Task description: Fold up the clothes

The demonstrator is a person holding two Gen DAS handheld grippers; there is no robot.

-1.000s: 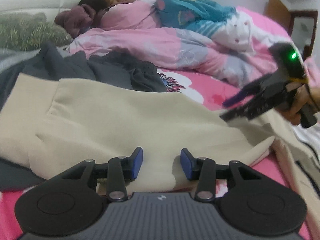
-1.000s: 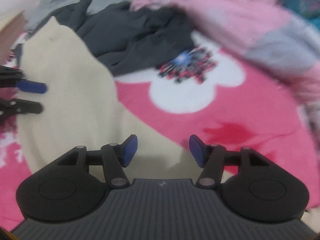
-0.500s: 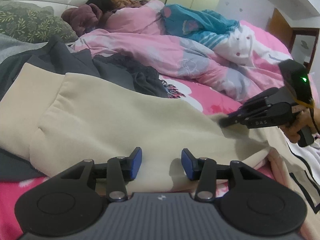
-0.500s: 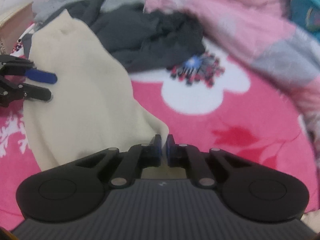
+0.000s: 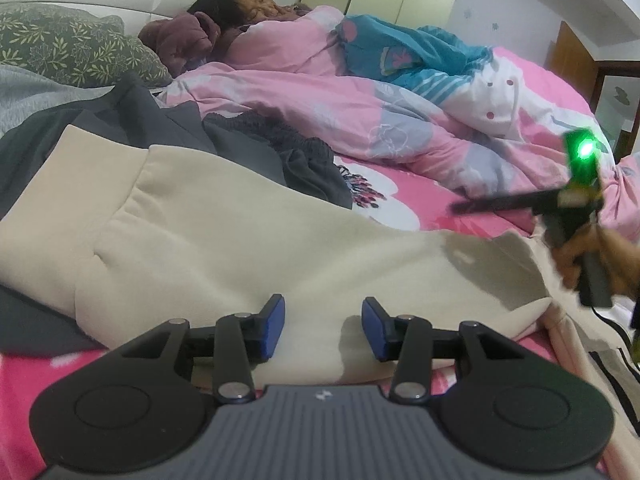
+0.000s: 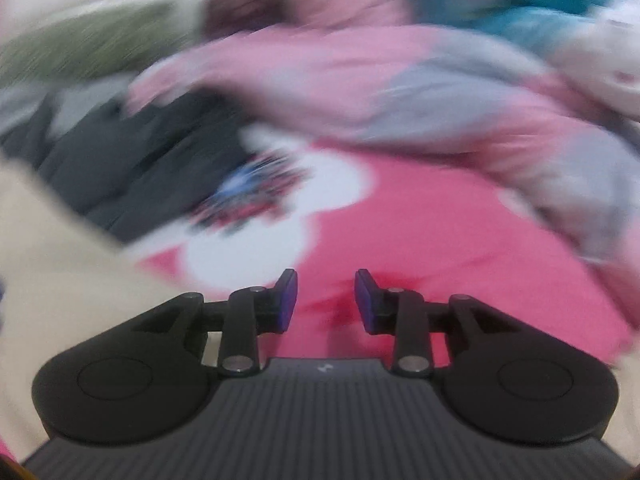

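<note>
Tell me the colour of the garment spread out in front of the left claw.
Plain cream garment, no pattern; the left wrist view shows it best.

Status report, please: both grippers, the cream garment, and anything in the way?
Left gripper jaws open over cream garment, no grip. Right gripper jaws just reopening, nothing between them, above the pink sheet. Dark clothes lie against the garment's far edge.

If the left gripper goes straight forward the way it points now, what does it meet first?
Most likely the cream fleece garment spread on the bed: the left gripper points slightly downward with that cloth right ahead of its open fingers, though exact depth is unclear.
</note>
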